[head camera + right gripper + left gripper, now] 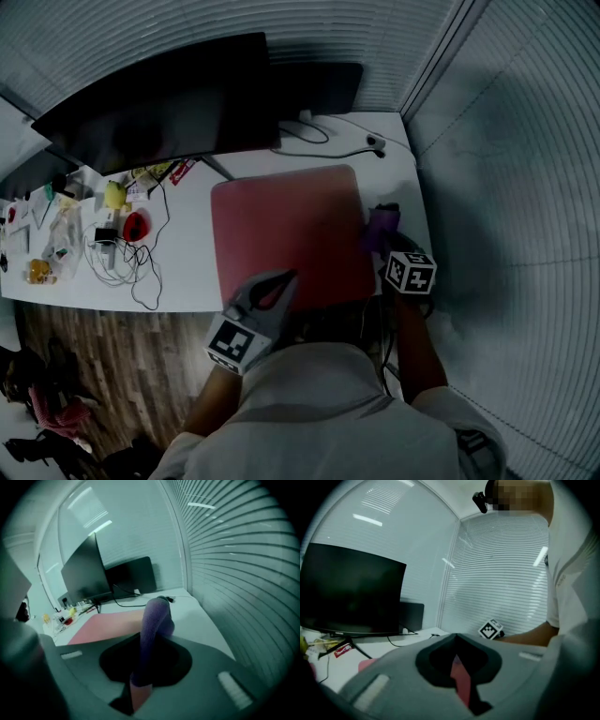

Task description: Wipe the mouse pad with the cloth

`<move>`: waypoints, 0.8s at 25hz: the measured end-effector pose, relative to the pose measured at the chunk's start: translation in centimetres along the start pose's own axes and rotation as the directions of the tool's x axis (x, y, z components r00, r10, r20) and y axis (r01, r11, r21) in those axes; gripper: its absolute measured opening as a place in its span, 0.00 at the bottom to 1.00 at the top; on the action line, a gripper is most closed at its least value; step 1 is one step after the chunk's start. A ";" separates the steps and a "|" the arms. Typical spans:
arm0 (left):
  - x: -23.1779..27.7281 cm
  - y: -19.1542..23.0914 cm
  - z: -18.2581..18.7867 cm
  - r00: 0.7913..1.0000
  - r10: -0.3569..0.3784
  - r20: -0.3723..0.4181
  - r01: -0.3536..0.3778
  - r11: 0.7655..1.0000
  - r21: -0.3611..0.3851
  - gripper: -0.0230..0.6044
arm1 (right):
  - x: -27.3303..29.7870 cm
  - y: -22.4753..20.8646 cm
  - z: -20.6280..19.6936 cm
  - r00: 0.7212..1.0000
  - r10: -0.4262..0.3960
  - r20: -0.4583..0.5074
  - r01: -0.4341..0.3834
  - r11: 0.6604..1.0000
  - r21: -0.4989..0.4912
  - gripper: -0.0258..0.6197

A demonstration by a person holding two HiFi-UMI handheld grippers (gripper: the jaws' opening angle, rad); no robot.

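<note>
Desk (183,272): standing white in a corner closed in by slatted blinds (187,37), running from the clutter on the left to the wall on the right.
Mouse pad (291,230): lying flat and pink on the middle of the desk, reaching close to the near edge, with bare white showing on both sides.
Cloth (382,223): hanging purple and bunched at the pad's right edge, standing up out of the right jaws in the right gripper view and folding over at the top.
Right gripper (382,242): clamping the cloth between its jaws, hovering at the right edge of the pad, marker cube sitting nearer the person.
Left gripper (286,278): holding nothing, tips pressing together in a point, hovering over the pad's near-left part; only a sliver of pink showing through the hollow behind the tips.
Monitor (159,103): standing dark at the back, left of the pad, with a second dark screen (314,86) sitting behind it to the right.
Cable (328,148): trailing white across the desk behind the pad.
Clutter: crowding the left end, with a yellow item (114,195), a red item (136,225) and looped wires (127,258) lying well apart from the pad.
Floor (94,375): showing wood planks below the desk edge on the left.
</note>
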State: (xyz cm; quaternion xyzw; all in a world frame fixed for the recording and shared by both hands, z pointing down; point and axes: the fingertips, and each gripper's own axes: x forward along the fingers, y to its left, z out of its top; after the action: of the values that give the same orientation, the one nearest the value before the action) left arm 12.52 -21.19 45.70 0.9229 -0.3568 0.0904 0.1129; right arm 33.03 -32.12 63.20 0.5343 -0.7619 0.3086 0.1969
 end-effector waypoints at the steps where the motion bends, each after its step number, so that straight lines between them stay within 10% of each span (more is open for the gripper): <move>1: -0.9 0.3 0.0 1.000 0.010 0.003 -0.010 1.000 0.000 0.04 | -0.4 2.0 0.5 0.999 0.039 0.017 -0.038 0.999 -0.010 0.12; 11: -16.8 5.4 -2.0 0.979 0.202 0.036 -0.199 0.978 -0.058 0.04 | -0.3 29.6 0.6 0.884 0.465 -0.051 -0.466 0.867 -0.173 0.12; 20: -32.9 8.9 -6.2 0.927 0.373 0.046 -0.365 0.923 -0.123 0.04 | 3.5 48.6 -7.9 0.804 0.555 -0.212 -0.594 0.764 -0.250 0.12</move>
State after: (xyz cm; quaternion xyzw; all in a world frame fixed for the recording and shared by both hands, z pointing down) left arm -18.00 -4.94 44.74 0.8340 -0.5324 0.0581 0.1329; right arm -13.91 -17.57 58.57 0.2174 -0.9131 0.2657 0.2200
